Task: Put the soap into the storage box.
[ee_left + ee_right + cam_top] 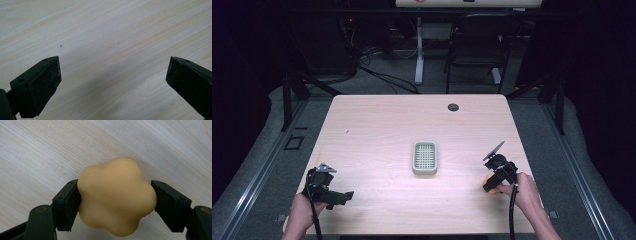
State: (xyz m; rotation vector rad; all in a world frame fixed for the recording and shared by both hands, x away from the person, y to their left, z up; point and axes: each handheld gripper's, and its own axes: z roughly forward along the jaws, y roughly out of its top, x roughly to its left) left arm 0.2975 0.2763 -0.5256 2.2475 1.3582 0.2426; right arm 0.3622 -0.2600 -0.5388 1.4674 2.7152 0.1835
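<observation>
While left tongs (113, 82) gape, right tongs (116, 202) clamp the flat-lying flower-shaped soap (116, 196); no long axis.

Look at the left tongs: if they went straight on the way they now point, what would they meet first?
Most likely the bare wooden table. The left tongs stand open with nothing between them, and their own view shows wood grain ahead. In the high view they point roughly towards the soap dish, but how steeply they tilt down is unclear.
</observation>
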